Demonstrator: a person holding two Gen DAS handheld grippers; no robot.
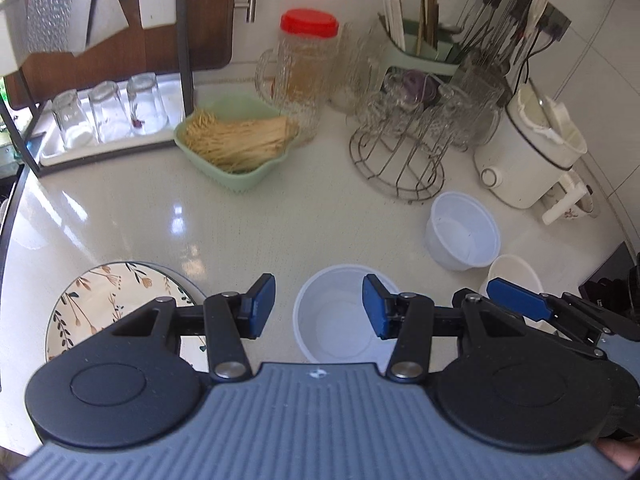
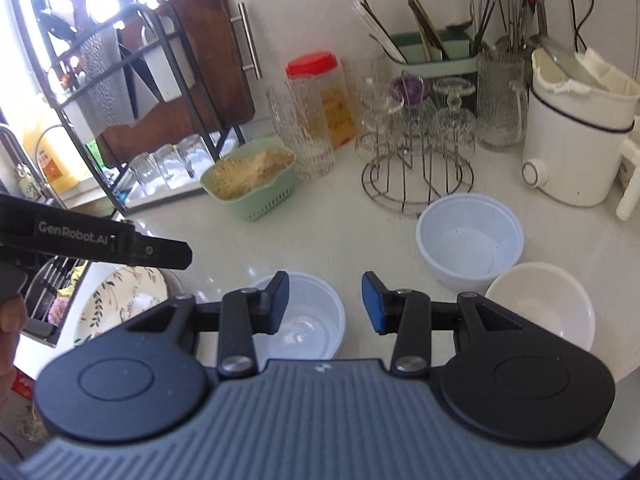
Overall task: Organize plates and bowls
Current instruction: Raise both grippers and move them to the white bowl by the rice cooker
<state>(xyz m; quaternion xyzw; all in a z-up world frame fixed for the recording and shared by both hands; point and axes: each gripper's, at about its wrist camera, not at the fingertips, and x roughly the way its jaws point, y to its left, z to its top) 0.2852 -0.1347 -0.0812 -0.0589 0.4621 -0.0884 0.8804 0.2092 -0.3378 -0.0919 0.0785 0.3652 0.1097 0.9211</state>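
Both pairs of fingers are spread and hold nothing. The left gripper [image 1: 319, 306] hangs over the near bowl [image 1: 336, 316]; the right gripper [image 2: 325, 302] hangs between that bowl [image 2: 304, 316] and the cream bowl [image 2: 540, 304]. A taller bowl [image 2: 470, 236] sits behind, and the plate [image 1: 120, 304] lies at the surface's left edge. To nest well, I'd pinch one rim squarely, lift straight and lower centred.
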